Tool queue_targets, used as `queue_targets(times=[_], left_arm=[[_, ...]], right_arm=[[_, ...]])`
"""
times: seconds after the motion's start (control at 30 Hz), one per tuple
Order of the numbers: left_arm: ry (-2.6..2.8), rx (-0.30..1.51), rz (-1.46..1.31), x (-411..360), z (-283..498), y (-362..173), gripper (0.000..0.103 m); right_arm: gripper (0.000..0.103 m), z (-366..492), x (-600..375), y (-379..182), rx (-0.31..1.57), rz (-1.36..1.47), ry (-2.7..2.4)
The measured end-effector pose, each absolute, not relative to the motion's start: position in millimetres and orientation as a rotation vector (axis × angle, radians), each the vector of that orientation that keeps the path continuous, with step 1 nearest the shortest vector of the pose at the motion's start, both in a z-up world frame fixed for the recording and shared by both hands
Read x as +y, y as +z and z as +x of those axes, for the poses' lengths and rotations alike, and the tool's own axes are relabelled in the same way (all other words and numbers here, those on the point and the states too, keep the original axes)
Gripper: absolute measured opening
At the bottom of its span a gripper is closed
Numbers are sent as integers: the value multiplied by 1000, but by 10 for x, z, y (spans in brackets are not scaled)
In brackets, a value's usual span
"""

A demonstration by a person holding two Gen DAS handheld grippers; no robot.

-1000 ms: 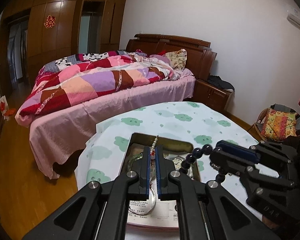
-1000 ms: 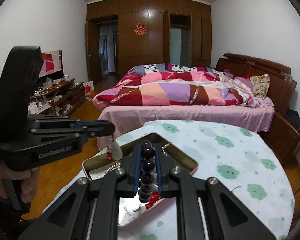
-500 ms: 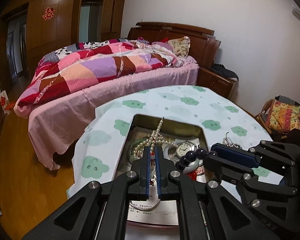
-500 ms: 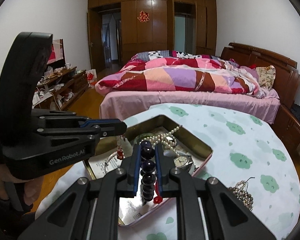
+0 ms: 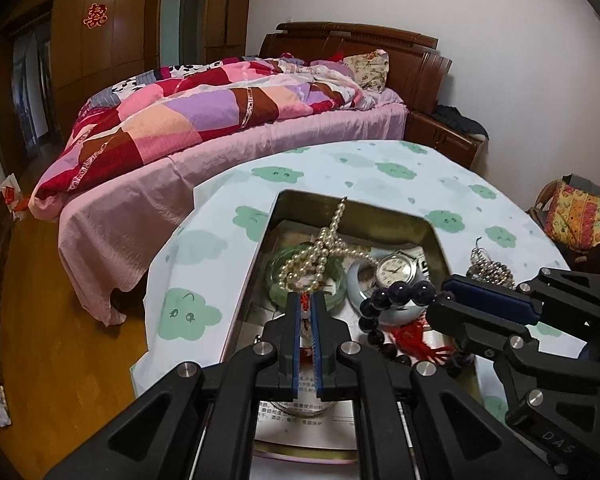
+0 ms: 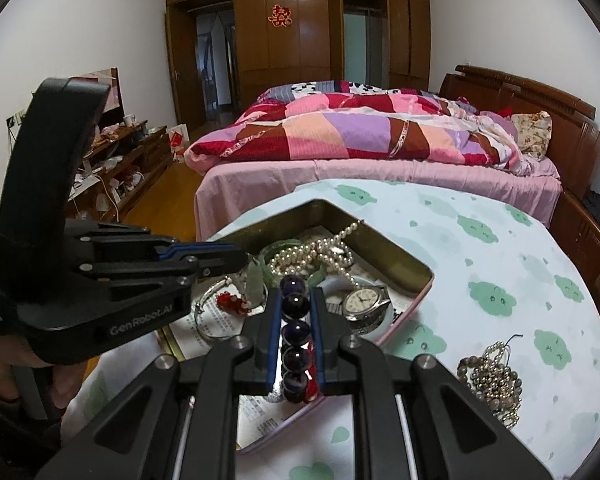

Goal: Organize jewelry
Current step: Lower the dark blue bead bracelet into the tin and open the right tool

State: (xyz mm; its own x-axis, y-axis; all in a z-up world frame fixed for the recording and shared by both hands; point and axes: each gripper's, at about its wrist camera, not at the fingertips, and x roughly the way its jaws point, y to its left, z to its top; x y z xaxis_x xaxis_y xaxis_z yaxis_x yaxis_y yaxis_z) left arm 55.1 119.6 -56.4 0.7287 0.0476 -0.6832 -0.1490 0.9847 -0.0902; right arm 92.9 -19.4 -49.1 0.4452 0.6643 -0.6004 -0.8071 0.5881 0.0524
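The right gripper (image 6: 294, 340) was clamped on a dark bead bracelet (image 6: 294, 330) with a red tassel, held over the near part of the open tin (image 6: 380, 246). The left gripper (image 5: 308, 320) pinched a small pendant with red beads (image 6: 236, 302) above the tin. Farther in lay a wristwatch (image 6: 366, 300), a green bangle (image 5: 276, 276) and a pearl necklace (image 5: 320, 250). A metal bead bracelet (image 6: 490, 376) lay right of the tin on the cloud-print tablecloth (image 6: 500, 240).

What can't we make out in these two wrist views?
- Left gripper load: left wrist view shows only a red-and-white sliver between its fingers.
- Dark bead bracelet: lower end hidden by the right gripper, right wrist view.
- Printed sheet in the tin: text too small.
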Motion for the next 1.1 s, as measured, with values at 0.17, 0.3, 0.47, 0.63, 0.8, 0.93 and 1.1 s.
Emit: queue_targets(times=[0.17,0.3,0.47,0.63,0.8,0.93,1.1], left_arm=[[119,764,-131,1200,573,-626,4],[128,778,-127,1211,590,-674,4],[137,778,-129,1223,593,-681,4],[140,775,-120,1214,600,-676,4],[151,778,-107,1182,602,-661,6],[162,763,-103,1160,577,-619,38],[157,731,-102,1132,546,-548,55]], right_arm=[[16,950,-149,-564,641,-281,910],[16,952,-129,-612,655,-293,898],[16,985,-119,-668,669,-299,882],[17,993,-129,-693,673,-293,877],[22,1021,-134,-718,685,-280,878],[36,1014,-136,-735,687,-275,884],[41,1010,-156,-720,680,-263,877]])
